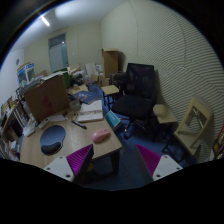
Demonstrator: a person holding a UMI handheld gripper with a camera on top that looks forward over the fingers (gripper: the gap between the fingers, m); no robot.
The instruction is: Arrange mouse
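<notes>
A wooden desk (95, 150) stands ahead and to the left, well below my gripper. On it lie a dark oval mouse mat (52, 138) and a pink oblong object (101, 135) near the desk's near corner. I cannot pick out a mouse for certain. My gripper (115, 165) is held high above the floor, beside the desk's corner. Its fingers are open with nothing between them; the left pad (80, 160) shows over the desk's edge and the right pad (150, 158) over the floor.
A black office chair (137, 90) stands beyond the fingers. A wooden folding chair (195, 125) is at the right. A cardboard box (45, 97) and clutter fill the desk's far side. A second desk (100, 88) stands further back.
</notes>
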